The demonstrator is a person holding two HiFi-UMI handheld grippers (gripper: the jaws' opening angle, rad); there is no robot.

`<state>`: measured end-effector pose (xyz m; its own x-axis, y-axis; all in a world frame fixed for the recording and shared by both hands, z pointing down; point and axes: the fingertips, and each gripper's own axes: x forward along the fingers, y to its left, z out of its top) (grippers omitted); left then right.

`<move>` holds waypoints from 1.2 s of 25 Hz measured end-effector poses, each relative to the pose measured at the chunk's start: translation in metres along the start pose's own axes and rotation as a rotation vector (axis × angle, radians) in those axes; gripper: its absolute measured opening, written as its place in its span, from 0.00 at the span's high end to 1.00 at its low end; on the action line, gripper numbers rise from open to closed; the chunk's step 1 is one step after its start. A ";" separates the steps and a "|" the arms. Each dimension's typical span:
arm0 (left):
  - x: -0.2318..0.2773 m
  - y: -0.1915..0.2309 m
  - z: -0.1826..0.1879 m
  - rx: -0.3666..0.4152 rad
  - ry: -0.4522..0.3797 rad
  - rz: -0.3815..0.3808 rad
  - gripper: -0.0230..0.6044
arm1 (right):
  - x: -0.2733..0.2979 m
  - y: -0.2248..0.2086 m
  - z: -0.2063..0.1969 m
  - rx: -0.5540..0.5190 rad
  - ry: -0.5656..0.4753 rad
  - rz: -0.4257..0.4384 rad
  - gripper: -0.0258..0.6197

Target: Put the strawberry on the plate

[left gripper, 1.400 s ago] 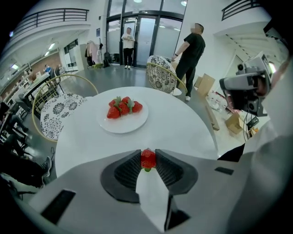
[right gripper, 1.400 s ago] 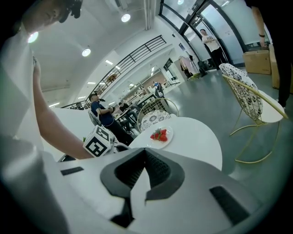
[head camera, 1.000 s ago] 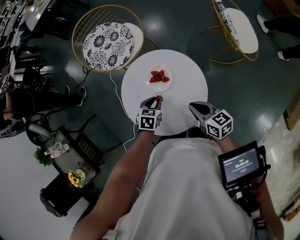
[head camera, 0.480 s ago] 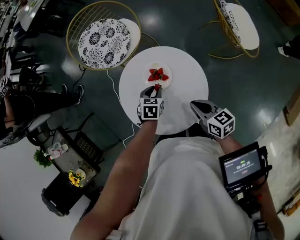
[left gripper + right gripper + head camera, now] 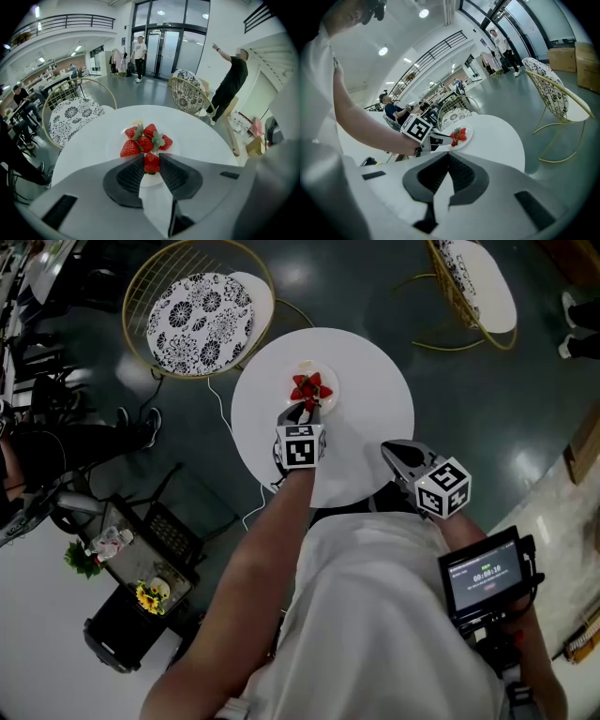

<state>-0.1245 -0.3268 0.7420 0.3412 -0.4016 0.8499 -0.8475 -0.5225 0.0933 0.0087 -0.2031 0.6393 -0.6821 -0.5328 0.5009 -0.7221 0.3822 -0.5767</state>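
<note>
Over the last second we carry the left gripper (image 5: 305,410) forward from the near part of the table (image 5: 375,399) to the plate (image 5: 115,140), and it now sits at the plate's near edge. Its jaws are clamped on the strawberry (image 5: 151,162), which is over the plate, just in front of the heap of strawberries (image 5: 145,138) lying there. We cannot tell whether it rests on the plate or hangs just above it. We judge the carry as good as finished, with only the lowering and release left. The right gripper (image 5: 389,452) stays back at the table's near edge, its jaws together on nothing.
</note>
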 end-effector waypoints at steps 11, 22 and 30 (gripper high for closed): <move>-0.015 -0.015 0.008 -0.006 -0.018 0.019 0.81 | -0.028 0.004 0.006 0.002 -0.006 -0.014 0.95; -0.038 -0.016 0.005 -0.002 -0.076 0.049 0.81 | -0.034 0.001 0.001 -0.019 -0.023 0.002 0.95; -0.065 -0.037 -0.013 -0.035 -0.129 0.006 0.81 | -0.035 0.008 -0.001 -0.055 -0.040 0.046 0.95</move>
<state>-0.1203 -0.2718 0.6896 0.3835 -0.4990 0.7771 -0.8627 -0.4938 0.1087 0.0272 -0.1807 0.6179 -0.7100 -0.5432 0.4482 -0.6964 0.4470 -0.5614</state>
